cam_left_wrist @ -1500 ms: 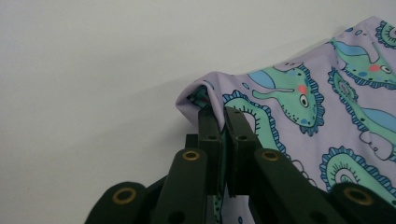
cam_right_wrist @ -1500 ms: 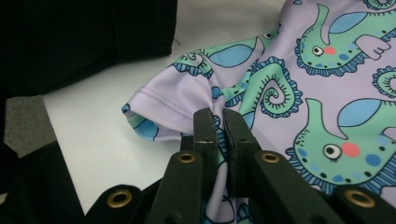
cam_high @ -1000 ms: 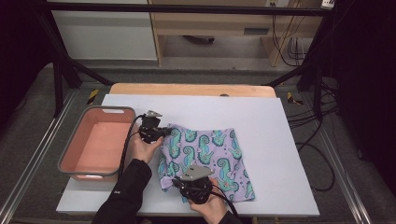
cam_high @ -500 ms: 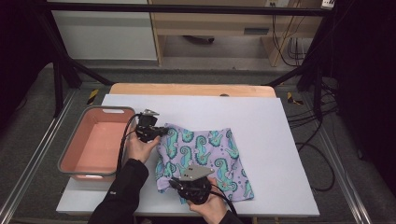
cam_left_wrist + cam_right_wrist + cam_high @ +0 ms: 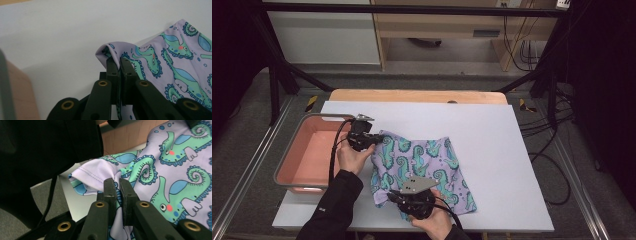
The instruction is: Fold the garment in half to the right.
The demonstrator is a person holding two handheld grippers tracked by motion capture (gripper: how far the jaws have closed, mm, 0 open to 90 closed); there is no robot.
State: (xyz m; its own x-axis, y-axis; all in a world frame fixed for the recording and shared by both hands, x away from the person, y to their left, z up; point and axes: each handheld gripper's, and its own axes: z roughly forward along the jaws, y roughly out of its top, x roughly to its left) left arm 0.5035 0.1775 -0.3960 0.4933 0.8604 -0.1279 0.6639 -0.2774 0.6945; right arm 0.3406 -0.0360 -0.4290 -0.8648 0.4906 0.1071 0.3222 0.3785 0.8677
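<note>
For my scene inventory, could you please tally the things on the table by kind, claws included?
Seahorse-print cloth: 1
Pink bin: 1
White table mat: 1
Claws: 2, the left claw and the right claw, each shut on an edge of the cloth
Total: 5

– What sort of place is this?

– A lab or test rig, not a home. The white surface (image 5: 492, 150) stands inside a black metal frame (image 5: 277, 85), with aluminium rails (image 5: 242, 175) along the grey floor.

– Anything else?

– Bundles of black cables (image 5: 537, 135) trail down on the right, and more hang by the wooden bench (image 5: 447, 30) at the back. A white cabinet (image 5: 324, 37) stands beside it. The surroundings are dark, like a recording booth.
</note>
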